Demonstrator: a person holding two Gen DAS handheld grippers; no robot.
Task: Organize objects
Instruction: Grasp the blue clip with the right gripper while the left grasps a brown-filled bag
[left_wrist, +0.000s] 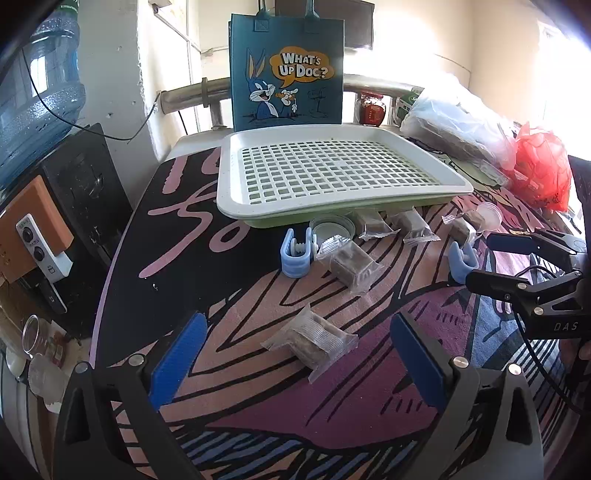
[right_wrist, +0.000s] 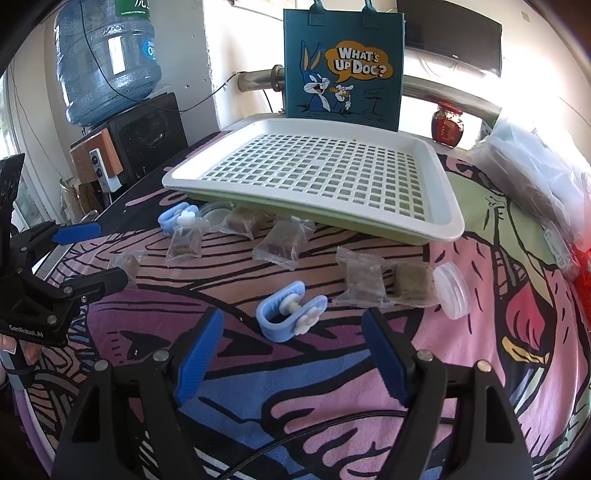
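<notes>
**A:** Where are the things to be organized, taking the white slotted tray (left_wrist: 332, 170) as the landmark?

**B:** They lie scattered on the patterned cloth (left_wrist: 258, 406) in front of the tray's near edge: several clear-wrapped brown blocks, two blue clips and two round plastic lids. The tray itself holds nothing. Behind the tray stands a blue cartoon tote bag (left_wrist: 286, 70).

**A:** What are the grippers doing?

**B:** The left gripper (left_wrist: 295, 363) has its jaws spread very wide and grips nothing. One wrapped block (left_wrist: 314, 341) lies on the cloth between its blue pads, nearer than anything else to the tray-facing tips; the pads do not touch it. The block's long axis runs on a slant across the gap. The right gripper (right_wrist: 291, 350) is also apart, a little less wide, and empty. A blue clip (right_wrist: 290, 314) lies just ahead of its tips, towards the tray, its open end pointing away to the left.

**A:** So which hand is nearer what?

**B:** My judgement: left for that wrapped block, right for the clip.

**A:** Anything unclear?

**B:** The wrappers' contents are too blurred to identify. Some packets sit partly under the tray's rim. A lid (right_wrist: 452, 291) beside two packets is tipped on edge. Clutter right of the tray is washed out by glare.
</notes>
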